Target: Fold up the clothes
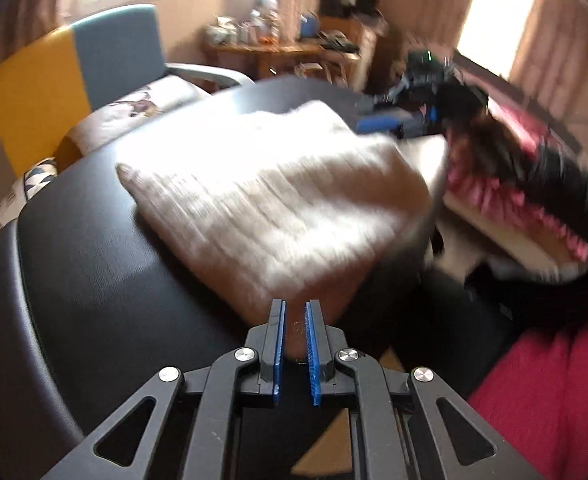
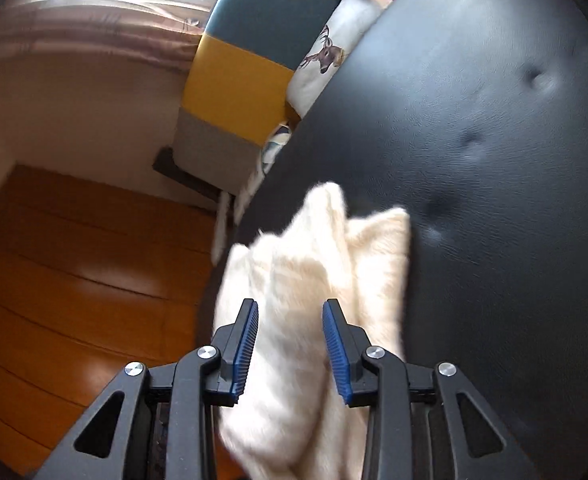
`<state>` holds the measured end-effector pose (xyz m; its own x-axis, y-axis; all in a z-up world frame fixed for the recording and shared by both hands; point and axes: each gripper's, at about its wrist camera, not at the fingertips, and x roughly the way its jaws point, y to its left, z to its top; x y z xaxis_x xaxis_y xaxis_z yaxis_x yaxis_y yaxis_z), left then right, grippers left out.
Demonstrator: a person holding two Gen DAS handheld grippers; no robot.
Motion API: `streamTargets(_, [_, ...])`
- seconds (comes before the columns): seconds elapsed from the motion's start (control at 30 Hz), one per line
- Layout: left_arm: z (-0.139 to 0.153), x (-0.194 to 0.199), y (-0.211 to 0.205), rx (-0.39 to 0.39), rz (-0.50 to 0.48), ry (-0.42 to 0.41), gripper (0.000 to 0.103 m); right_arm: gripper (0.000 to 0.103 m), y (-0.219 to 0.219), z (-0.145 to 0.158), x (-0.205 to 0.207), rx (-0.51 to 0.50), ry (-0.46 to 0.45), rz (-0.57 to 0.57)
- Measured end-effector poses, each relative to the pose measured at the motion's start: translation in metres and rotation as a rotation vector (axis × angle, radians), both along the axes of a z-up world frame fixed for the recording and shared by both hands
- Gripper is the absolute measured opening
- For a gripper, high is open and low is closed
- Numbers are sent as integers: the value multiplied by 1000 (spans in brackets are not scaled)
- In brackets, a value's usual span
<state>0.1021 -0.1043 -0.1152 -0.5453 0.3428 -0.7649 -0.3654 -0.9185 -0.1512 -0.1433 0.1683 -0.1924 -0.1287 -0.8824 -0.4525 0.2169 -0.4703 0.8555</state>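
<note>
I am working a cream knit that is lying folded in a thick slab on the black padded seat, with its near corner reaching toward my left gripper. That gripper's jaws are drawn almost together; a sliver of gap is showing between the blue pads, and blur is hiding whether any fabric is sitting in it, so I cannot tell if I am pinching the corner.

My right gripper is standing with its jaws spread. The knit is bunching up between them near the seat's edge, but the pads are not pressing on it.

The job here, as I judge it, is tidying the fold. I should be bringing the right jaws down over all the layers at once, not just the top one, and closing firmly before lifting. The loose end is hanging close to the edge, above the wooden floor, so I should be drawing it inward.
</note>
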Motion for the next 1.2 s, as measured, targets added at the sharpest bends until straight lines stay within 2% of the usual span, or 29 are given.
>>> streamTargets(0.07, [-1, -8, 2, 51, 9, 5, 11, 32, -3, 6, -6, 64, 31, 32])
streamTargets(0.1, [-2, -10, 8, 51, -3, 8, 11, 20, -4, 9, -9, 95, 47, 49])
streamTargets(0.17, [-9, -13, 19, 19, -41, 1, 11, 12, -22, 15, -9, 218, 110, 95])
streamTargets(0.27, [-23, -15, 37, -27, -119, -36, 11, 10, -46, 50, -6, 381, 264, 166])
streamTargets(0.4, [-43, -15, 49, -97, -184, -93, 11, 10, -66, 100, -12, 492, 469, 193])
streamTargets(0.43, [-49, -15, 51, -110, -195, -111, 11, 10, -67, 97, -16, 520, 470, 202])
streamTargets(0.53, [-55, -15, 49, -100, -200, -140, 12, 10, -74, 58, -31, 599, 388, 233])
streamTargets(0.6, [-57, -14, 46, -87, -199, -156, 12, 10, -73, 34, -32, 590, 335, 239])
streamTargets(0.7, [-56, -9, 41, -60, -212, -178, 12, 11, -62, 18, -41, 501, 283, 181])
streamTargets(0.73, [-51, -7, 37, -38, -216, -183, 12, 11, -60, 17, -42, 495, 282, 172])
streamTargets(0.8, [-32, -4, 22, 82, -196, -165, 12, 11, -58, 16, -42, 492, 281, 162])
streamTargets(0.87, [-10, -7, 6, 186, -147, -106, 12, 11, -57, 13, -43, 480, 270, 158])
streamTargets(0.97, [10, -23, -10, 229, -40, -5, 12, 12, -56, 9, -44, 465, 259, 156])
streamTargets(1.07, [6, -47, -14, 281, 4, -2, 12, 12, -42, 9, -42, 450, 246, 150])
streamTargets(1.13, [-11, -62, -4, 221, -29, -74, 12, 13, -37, 4, -44, 431, 235, 145])
streamTargets(1.2, [-38, -66, 13, 105, -75, -159, 12, 13, -35, -4, -47, 415, 231, 141])
